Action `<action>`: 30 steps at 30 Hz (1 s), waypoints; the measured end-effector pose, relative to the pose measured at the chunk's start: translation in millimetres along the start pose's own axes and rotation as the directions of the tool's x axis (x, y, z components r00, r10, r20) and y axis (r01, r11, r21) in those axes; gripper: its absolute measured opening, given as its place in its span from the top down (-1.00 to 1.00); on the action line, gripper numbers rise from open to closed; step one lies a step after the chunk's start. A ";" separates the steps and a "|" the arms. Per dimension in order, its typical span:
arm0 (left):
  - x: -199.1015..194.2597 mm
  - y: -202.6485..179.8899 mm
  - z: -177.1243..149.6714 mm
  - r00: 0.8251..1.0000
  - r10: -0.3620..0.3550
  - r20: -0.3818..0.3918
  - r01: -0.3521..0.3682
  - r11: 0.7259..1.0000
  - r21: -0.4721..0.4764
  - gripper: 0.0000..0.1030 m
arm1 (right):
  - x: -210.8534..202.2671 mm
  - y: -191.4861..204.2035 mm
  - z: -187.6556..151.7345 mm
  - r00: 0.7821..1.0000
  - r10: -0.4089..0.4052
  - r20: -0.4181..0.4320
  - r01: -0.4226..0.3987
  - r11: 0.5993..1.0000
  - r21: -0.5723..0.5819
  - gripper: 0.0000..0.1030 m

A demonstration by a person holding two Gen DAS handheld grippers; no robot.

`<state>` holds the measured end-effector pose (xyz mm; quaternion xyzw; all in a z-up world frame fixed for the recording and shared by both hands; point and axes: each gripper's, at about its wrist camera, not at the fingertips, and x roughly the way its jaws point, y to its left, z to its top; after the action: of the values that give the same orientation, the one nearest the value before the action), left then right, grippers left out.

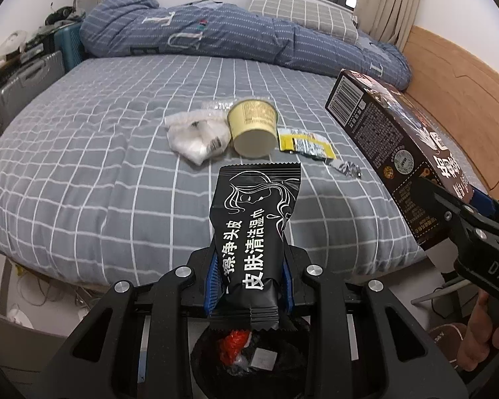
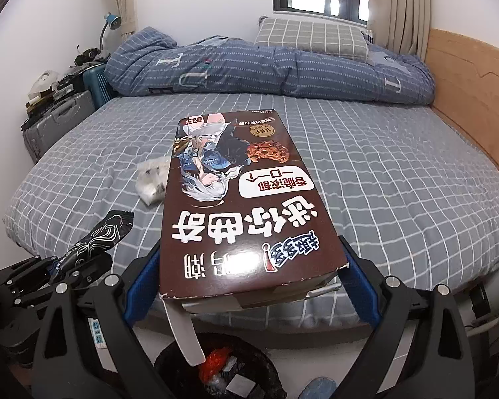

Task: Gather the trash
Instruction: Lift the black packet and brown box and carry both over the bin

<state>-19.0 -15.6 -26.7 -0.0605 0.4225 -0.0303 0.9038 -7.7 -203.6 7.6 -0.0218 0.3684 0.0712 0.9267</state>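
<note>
Black pouch point(image 1: 252, 232) with white lettering sits clamped between the blue pads of our left gripper point(image 1: 251, 282), jaws drawn narrow on its lower half, top end pointing toward the bed point(image 1: 83, 166). Below the gripper we see the bin point(image 1: 249, 359), dark-lined, with red and silver scraps inside; the pouch's bottom seam hangs just above its rim. Our right gripper point(image 2: 249, 286) holds a brown cookie box point(image 2: 236, 199) by its near end, pads pressed on both side edges, jaws spread wide by the box. One end flap of the box hangs open, a white tab drooping toward the bin point(image 2: 216, 369). From the left camera the box point(image 1: 399, 153) tilts upward at the right, barcode end farthest out, with a hand point(image 1: 482, 342) on the grip. Still on the checked sheet: a yellow cup point(image 1: 252, 128) on its side, crumpled white plastic point(image 1: 196, 136) touching its left, a yellow wrapper point(image 1: 306, 144) just right of it, and a foil scrap point(image 1: 346, 168) beside that. A blue quilt point(image 1: 216, 33) is bunched along the far edge, a checked pillow point(image 1: 302, 13) behind it. Grey cases point(image 1: 23, 86) stand at the left of the bed.
</note>
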 end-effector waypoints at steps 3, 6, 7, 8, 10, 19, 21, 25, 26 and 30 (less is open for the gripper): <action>-2.4 -2.4 -7.4 1.000 -0.002 -0.007 0.002 1.000 0.001 0.45 | -4.3 1.6 -9.9 1.000 0.001 -0.011 -0.002 1.000 -0.002 -0.75; -6.6 -3.4 -15.3 1.000 -0.005 -0.013 0.005 1.000 0.000 0.45 | -8.1 3.4 -17.5 1.000 0.003 -0.020 -0.003 1.000 -0.005 -0.75; -8.3 -3.5 -18.0 1.000 -0.007 -0.015 0.007 1.000 -0.001 0.45 | -10.1 4.2 -20.6 1.000 0.003 -0.023 -0.004 1.000 -0.007 -0.75; -10.2 -3.7 -20.4 1.000 -0.008 -0.015 0.008 1.000 -0.002 0.45 | -11.3 3.9 -22.6 1.000 0.004 -0.025 -0.004 1.000 -0.007 -0.75; -14.7 -4.1 -26.2 1.000 -0.008 -0.015 0.008 1.000 -0.003 0.45 | -14.3 3.4 -27.5 1.000 0.005 -0.029 -0.005 1.000 -0.005 -0.75; -30.6 -3.3 -48.6 0.999 -0.008 -0.034 0.007 1.000 -0.021 0.45 | -31.2 7.5 -49.0 0.998 0.009 -0.058 -0.009 1.000 -0.002 -0.75; -33.9 -3.3 -52.9 0.999 -0.008 -0.038 0.007 1.000 -0.024 0.45 | -36.1 9.0 -53.9 0.998 0.012 -0.063 -0.012 1.000 0.001 -0.75; -39.6 -2.1 -61.7 0.999 -0.007 -0.051 0.005 0.999 -0.031 0.45 | -46.1 14.1 -65.3 0.997 0.017 -0.077 -0.017 1.000 -0.002 -0.75; -40.9 -1.5 -65.0 0.998 -0.005 -0.057 0.003 0.999 -0.032 0.45 | -47.3 14.9 -67.4 0.997 0.017 -0.080 -0.017 1.000 -0.003 -0.75; -42.3 1.5 -78.3 0.997 -0.002 -0.079 -0.001 0.999 -0.037 0.45 | -49.8 17.2 -78.0 0.994 0.013 -0.104 -0.014 1.000 -0.010 -0.75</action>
<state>-106.2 -16.2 -44.5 -0.0759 0.4582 -0.0250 0.8852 -99.0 -199.7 -14.8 -0.0279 0.4158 0.0784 0.9056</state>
